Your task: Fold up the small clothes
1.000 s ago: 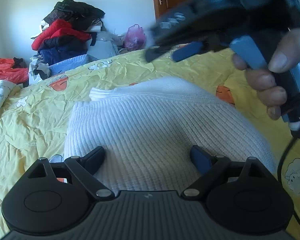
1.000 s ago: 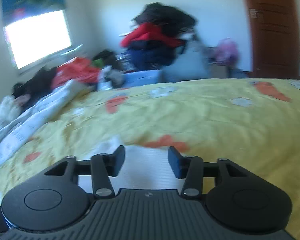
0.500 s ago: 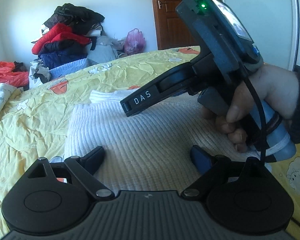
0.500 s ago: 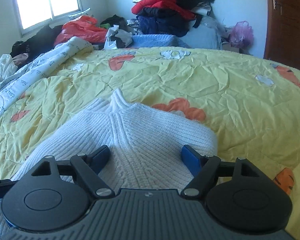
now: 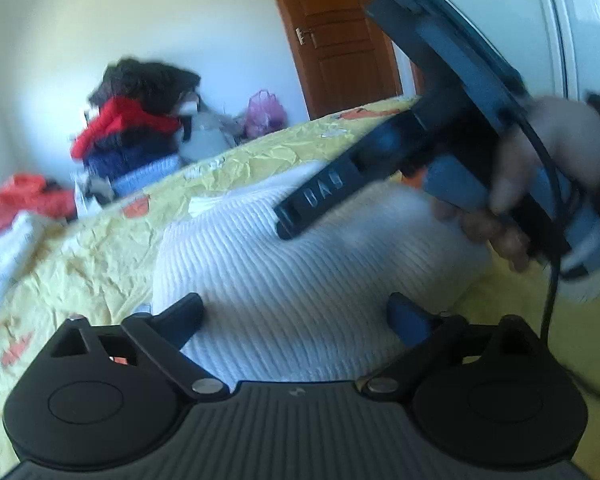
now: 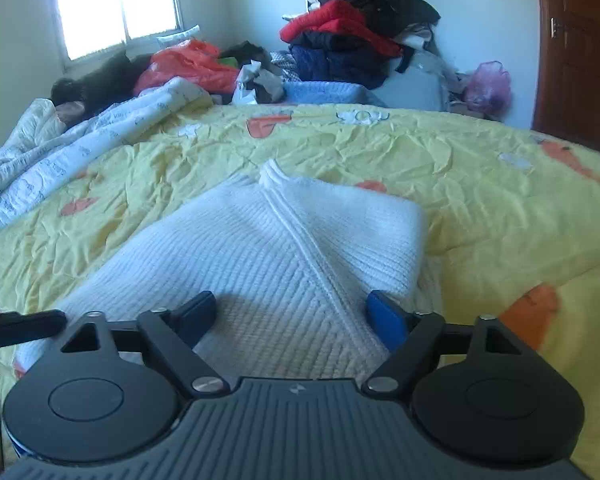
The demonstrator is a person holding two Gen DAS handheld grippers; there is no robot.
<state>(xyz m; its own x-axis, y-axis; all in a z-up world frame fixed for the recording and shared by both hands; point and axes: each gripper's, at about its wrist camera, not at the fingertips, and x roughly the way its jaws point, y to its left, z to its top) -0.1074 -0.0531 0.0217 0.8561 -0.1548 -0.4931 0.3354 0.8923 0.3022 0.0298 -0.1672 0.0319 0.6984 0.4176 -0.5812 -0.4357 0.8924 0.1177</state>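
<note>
Sweater [image 6: 284, 256] folded, lying on yellow bedspread [image 6: 480, 184].
Left gripper [image 5: 296, 314] and right gripper [image 6: 290, 312] both over it, jaws spreading, pinching nothing. Clothes pile [image 6: 360, 28] far; crumpled quilt [image 6: 72, 152] far left.

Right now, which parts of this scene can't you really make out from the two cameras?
- Near edge of the white sweater: both views, hidden behind each gripper's body.
- Right gripper fingertips: left wrist view, motion-blurred; its own view shows the jaws opening with nothing clamped.
- Clothes pile: left wrist view, blurred.
- Left gripper: only one finger enters the right wrist view, at its left edge.
</note>
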